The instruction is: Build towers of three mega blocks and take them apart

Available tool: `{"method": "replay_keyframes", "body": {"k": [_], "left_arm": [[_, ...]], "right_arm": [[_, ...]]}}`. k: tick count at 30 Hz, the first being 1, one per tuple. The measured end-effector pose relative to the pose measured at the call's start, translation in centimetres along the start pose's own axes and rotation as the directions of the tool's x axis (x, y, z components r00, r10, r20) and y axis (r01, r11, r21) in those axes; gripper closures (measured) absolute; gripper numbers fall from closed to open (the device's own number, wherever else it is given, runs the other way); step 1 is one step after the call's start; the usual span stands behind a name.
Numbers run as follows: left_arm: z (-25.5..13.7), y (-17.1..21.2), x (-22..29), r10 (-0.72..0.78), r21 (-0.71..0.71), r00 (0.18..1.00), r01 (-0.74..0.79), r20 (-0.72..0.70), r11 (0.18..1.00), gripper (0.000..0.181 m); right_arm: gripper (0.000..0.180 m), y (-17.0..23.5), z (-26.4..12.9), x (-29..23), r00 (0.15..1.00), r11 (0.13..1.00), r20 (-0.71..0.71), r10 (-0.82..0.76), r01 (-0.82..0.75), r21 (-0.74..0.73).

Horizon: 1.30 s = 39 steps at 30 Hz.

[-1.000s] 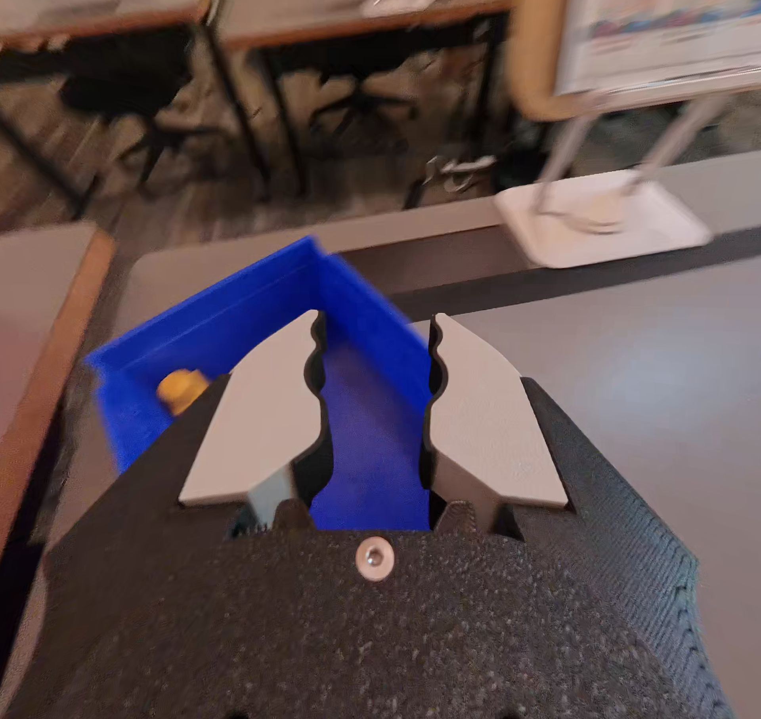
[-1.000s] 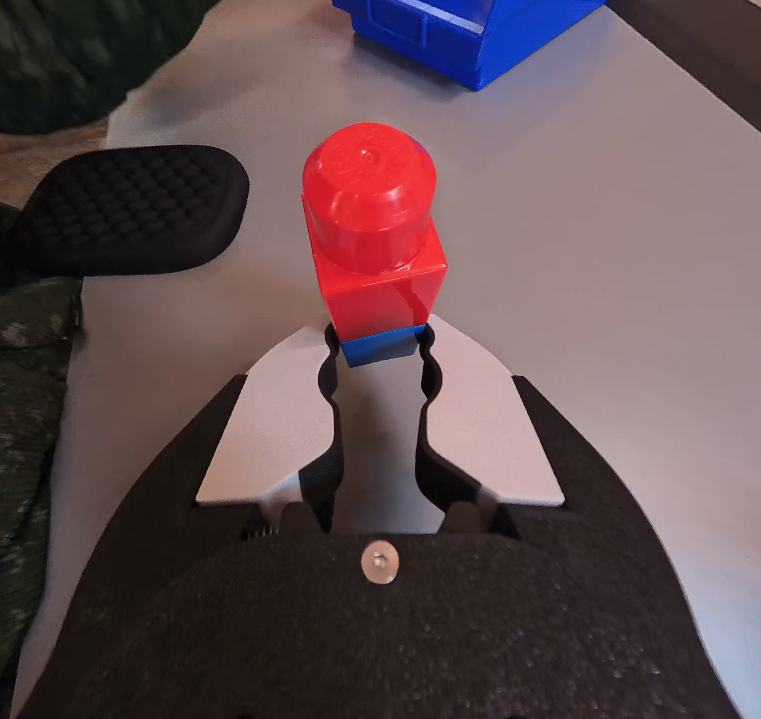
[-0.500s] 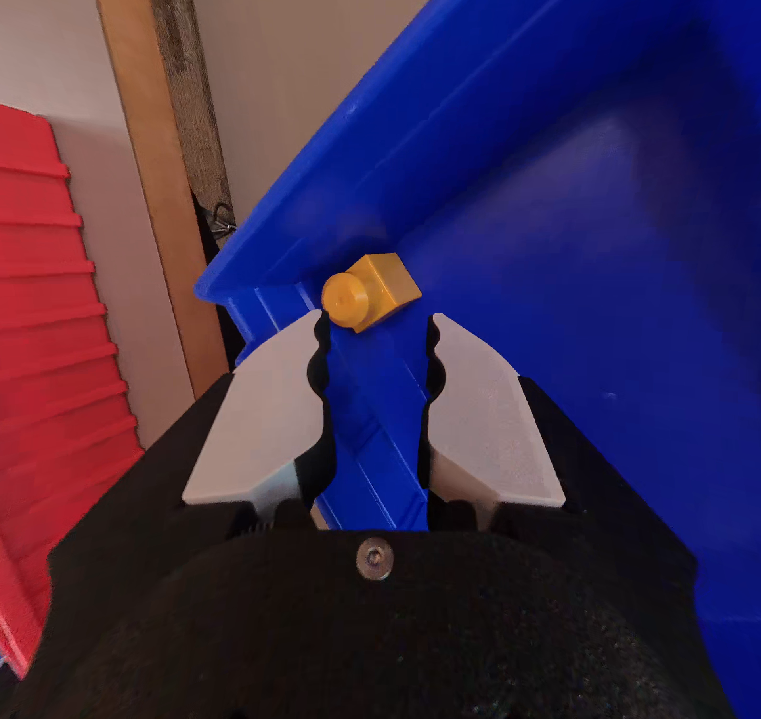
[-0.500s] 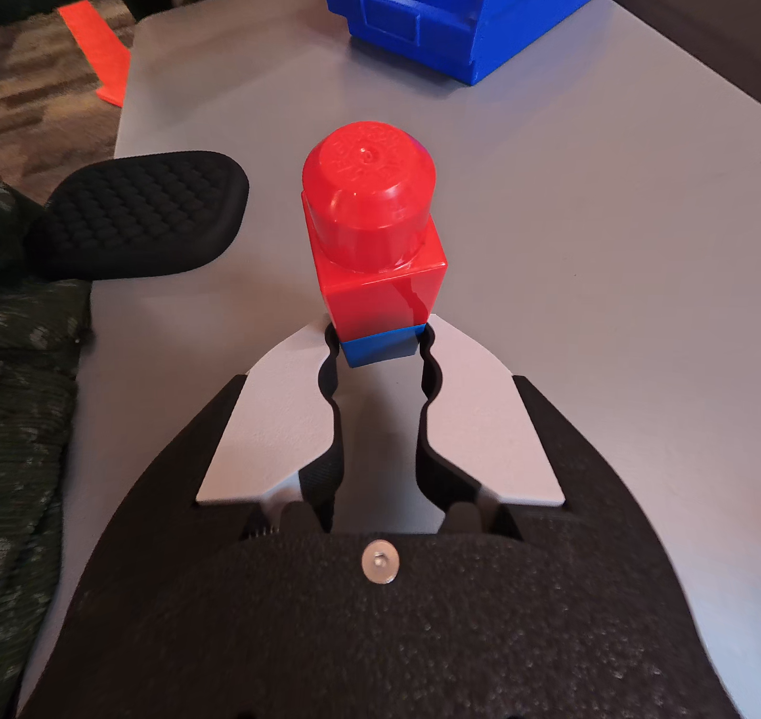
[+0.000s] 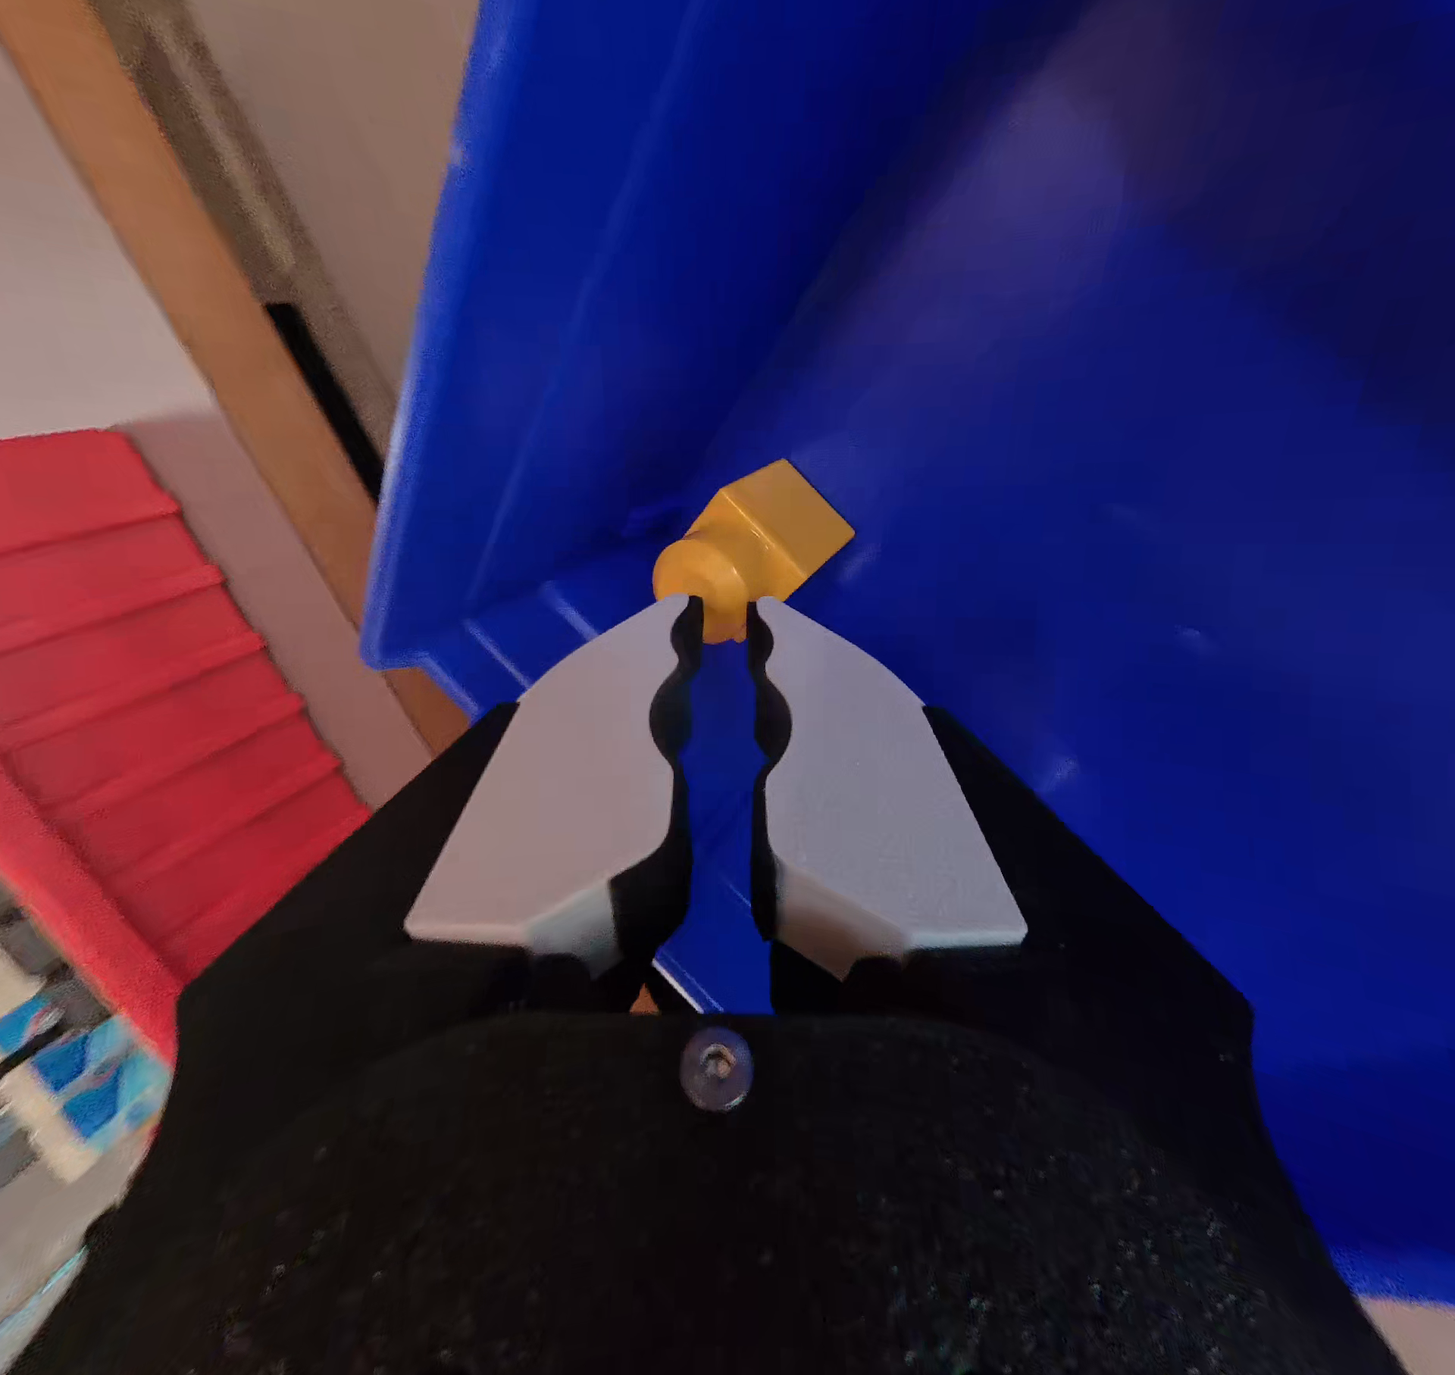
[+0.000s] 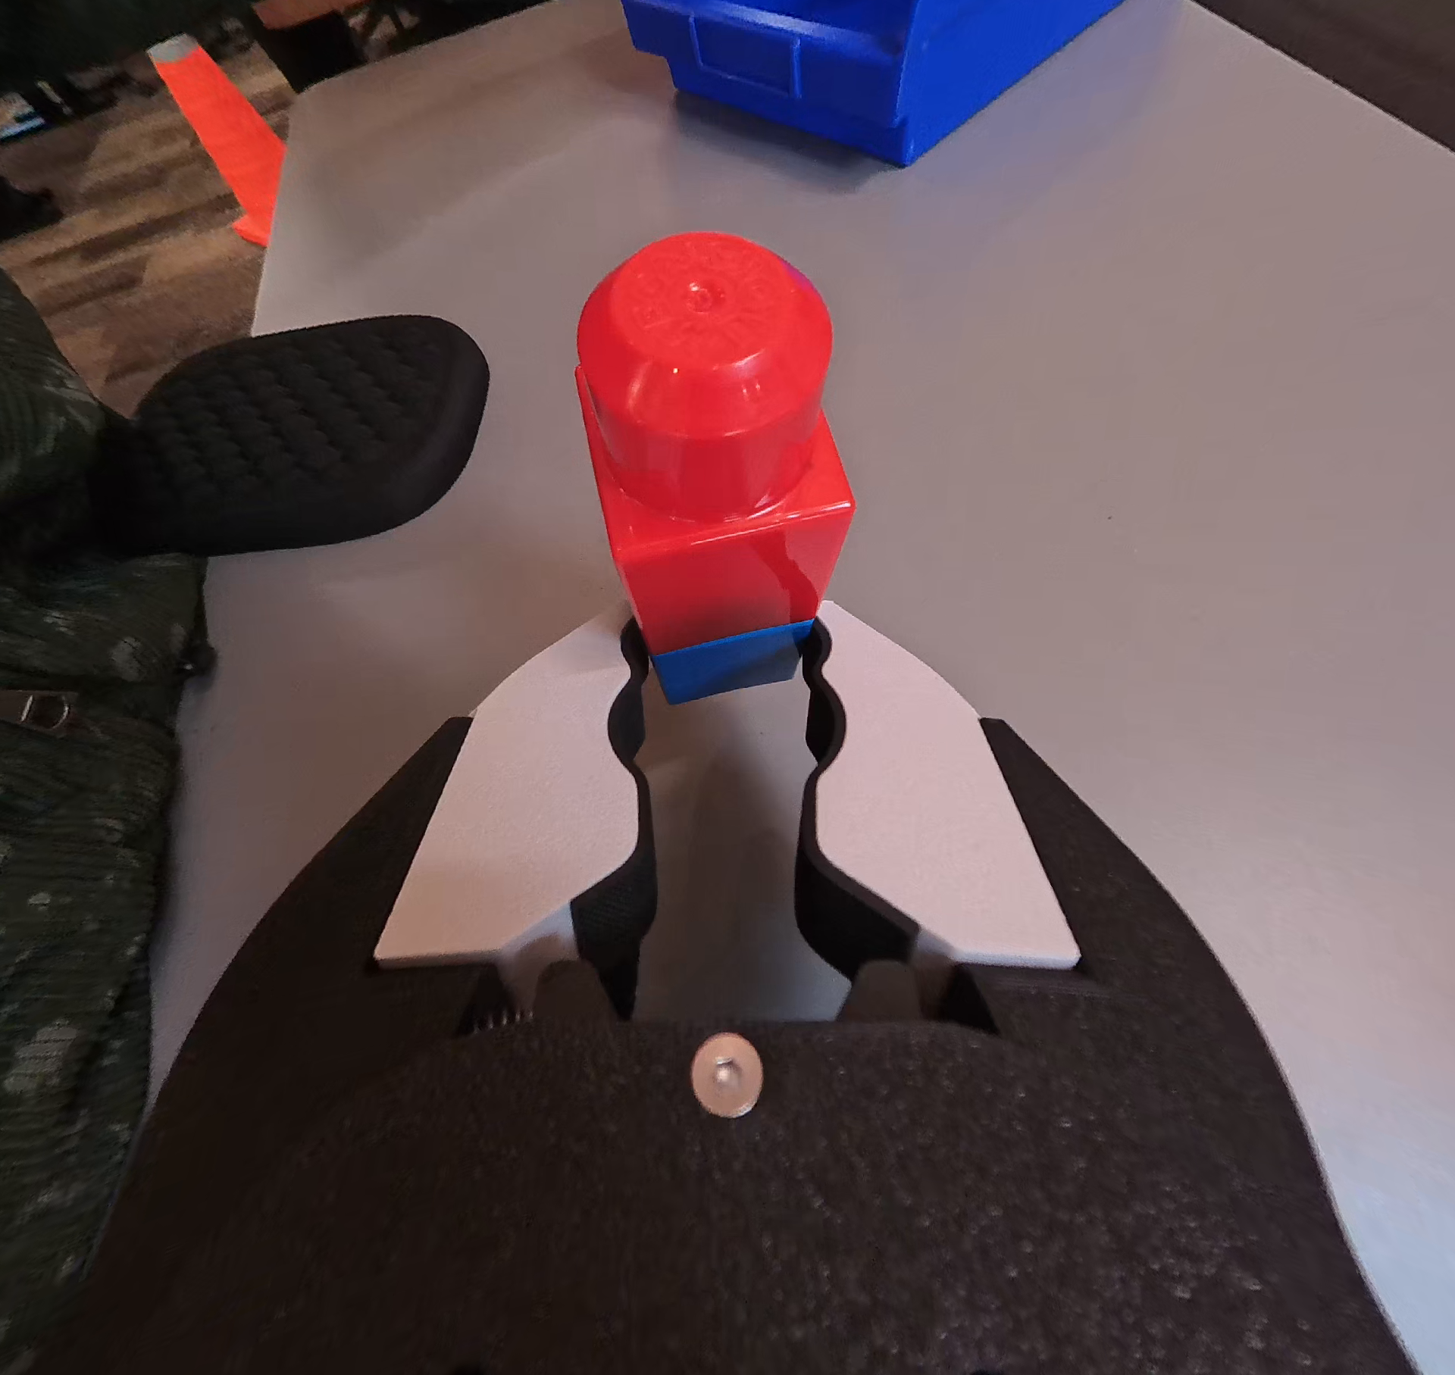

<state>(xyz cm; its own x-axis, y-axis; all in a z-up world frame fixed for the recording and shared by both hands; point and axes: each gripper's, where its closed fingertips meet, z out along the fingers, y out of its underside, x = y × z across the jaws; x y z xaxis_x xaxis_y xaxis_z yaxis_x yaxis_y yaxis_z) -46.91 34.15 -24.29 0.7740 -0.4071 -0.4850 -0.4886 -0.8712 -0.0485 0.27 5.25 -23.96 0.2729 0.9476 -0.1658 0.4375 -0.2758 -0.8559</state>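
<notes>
In the left wrist view, my left gripper (image 5: 720,617) reaches into the blue bin (image 5: 1023,314). Its tips are closed on the round stud of a yellow block (image 5: 760,542) lying on its side in the bin. In the right wrist view, my right gripper (image 6: 724,648) is shut on a blue block (image 6: 724,664) at the foot of a small tower on the grey table (image 6: 1102,471). A red block (image 6: 708,424) is stacked on the blue one, stud upward. The blue bin also shows in the right wrist view (image 6: 866,38), at the far end of the table.
A black textured pad (image 6: 299,432) lies over the table's left edge, beside dark green fabric (image 6: 63,865). An orange cone (image 6: 220,133) stands on the floor beyond. In the left wrist view, a red ribbed surface (image 5: 118,668) and a wooden table edge (image 5: 181,235) lie left of the bin.
My left gripper dropped into the bin, moved up to the yellow block and closed its fingers on the stud. The right gripper and its tower have stayed put.
</notes>
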Motion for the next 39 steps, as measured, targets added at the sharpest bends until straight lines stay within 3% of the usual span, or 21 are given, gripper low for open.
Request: {"method": "replay_keyframes", "body": {"k": [1, 4, 7, 12, 16, 19, 20, 23, 25, 30, 35, 39], "left_arm": [[-0.6, -0.1, 0.4, 0.0, 0.024, 1.0, 0.001, -0.025, 1.0, 0.181], [-2.7, -0.8, 1.7, 0.042, 0.122, 0.994, -0.03, -0.096, 0.992, 0.181], [-3.9, -0.8, 1.4, 0.06, 0.157, 0.995, -0.048, -0.074, 0.986, 0.181], [-2.2, 0.4, 1.3, -0.042, 0.071, 0.993, 0.05, -0.109, 0.996, 0.135], [0.3, 0.4, 1.7, -0.212, 0.004, 0.967, 0.215, -0.143, 0.977, 0.12], [2.4, 0.8, 2.2, -0.276, -0.077, 0.954, 0.269, -0.117, 0.96, 0.122], [3.0, 1.0, 2.8, -0.276, -0.096, 0.953, 0.265, -0.128, 0.959, 0.13], [3.4, 0.4, 2.9, -0.251, -0.043, 0.962, 0.248, -0.106, 0.968, 0.139], [2.5, -0.2, 2.7, -0.212, 0.039, 0.973, 0.216, -0.094, 0.976, 0.18], [-2.7, -1.8, 3.4, -0.163, 0.237, 0.979, 0.188, -0.122, 0.953, 0.181], [-5.0, -1.3, 3.8, -0.134, 0.305, 0.98, 0.175, -0.149, 0.936, 0.181], [-4.6, -1.9, 5.1, -0.068, 0.364, 0.984, 0.126, -0.167, 0.923, 0.148]], "right_arm": [[0.142, 0.0, 0.0, 0.0, 1.0, 1.0, 0.002, 0.0, 0.0, 0.0], [0.142, -0.1, 0.1, -0.3, 1.0, 1.0, 0.006, -0.007, 0.007, 0.0], [0.142, -0.1, 0.2, -0.5, 1.0, 1.0, 0.013, -0.01, 0.01, -0.002], [0.142, 0.0, 0.3, -0.7, 1.0, 1.0, 0.024, -0.01, 0.01, -0.01], [0.142, 0.2, 0.4, -0.7, 0.999, 1.0, 0.034, 0.003, -0.002, -0.011], [0.141, 0.4, 0.6, -0.6, 0.999, 1.0, 0.043, 0.019, -0.018, -0.017], [0.141, 0.5, 0.6, -0.6, 0.999, 1.0, 0.044, 0.022, -0.021, -0.018], [0.142, 0.4, 0.3, -0.5, 0.999, 1.0, 0.048, 0.024, -0.024, -0.009], [0.142, 0.3, 0.2, -0.5, 0.998, 1.0, 0.051, 0.026, -0.026, -0.002], [0.141, 0.2, 0.0, -0.6, 0.999, 1.0, 0.042, 0.006, -0.006, 0.003], [0.141, 0.0, 0.0, -0.9, 0.999, 1.0, 0.04, -0.008, 0.008, 0.004], [0.141, -0.2, -0.2, -1.1, 0.999, 1.0, 0.029, -0.026, 0.025, 0.01]]}}
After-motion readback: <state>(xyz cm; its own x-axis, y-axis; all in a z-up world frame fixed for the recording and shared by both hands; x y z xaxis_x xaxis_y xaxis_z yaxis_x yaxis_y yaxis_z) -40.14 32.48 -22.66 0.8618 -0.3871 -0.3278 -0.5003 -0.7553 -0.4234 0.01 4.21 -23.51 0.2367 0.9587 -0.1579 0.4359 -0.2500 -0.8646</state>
